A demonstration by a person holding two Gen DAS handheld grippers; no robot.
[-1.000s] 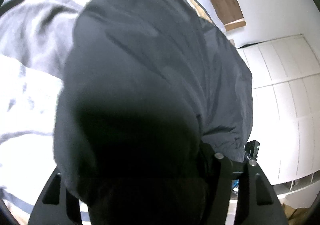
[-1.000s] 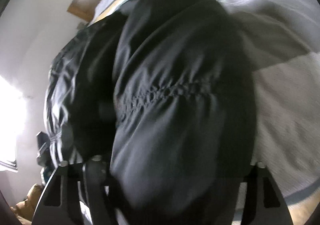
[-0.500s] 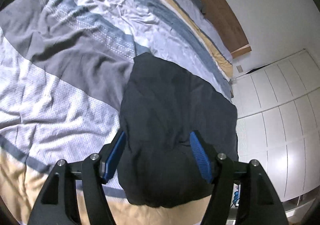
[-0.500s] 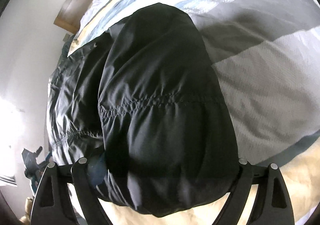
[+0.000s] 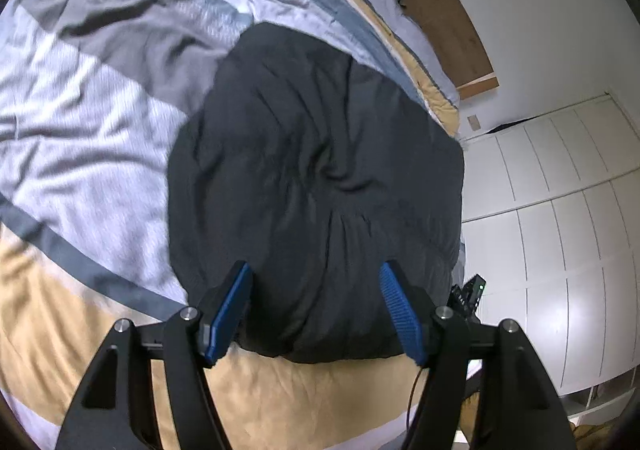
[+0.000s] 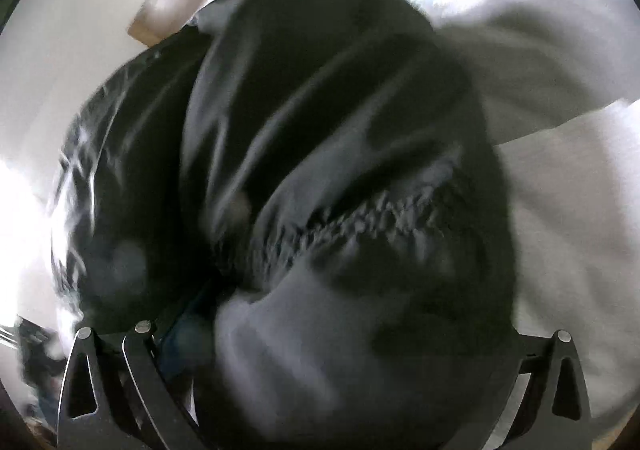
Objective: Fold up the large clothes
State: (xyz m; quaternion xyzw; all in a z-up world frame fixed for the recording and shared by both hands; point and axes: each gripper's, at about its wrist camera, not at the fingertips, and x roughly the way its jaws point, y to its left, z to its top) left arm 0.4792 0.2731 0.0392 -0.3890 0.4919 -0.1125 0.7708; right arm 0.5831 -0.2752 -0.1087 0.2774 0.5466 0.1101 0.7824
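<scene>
The black jacket (image 5: 316, 186) is lying bunched on the striped bed (image 5: 92, 138). The left gripper (image 5: 316, 306) jaws are hanging apart over it (nothing pinched); the right gripper (image 6: 320, 354) jaws are opening wide around the fabric.

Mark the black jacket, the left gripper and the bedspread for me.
black jacket (image 5: 316, 178): left wrist view, middle of the folded bundle.
left gripper (image 5: 316, 310): left wrist view, midway between the blue pads.
bedspread (image 5: 80, 154): left wrist view, pale crumpled area beside the jacket.
</scene>
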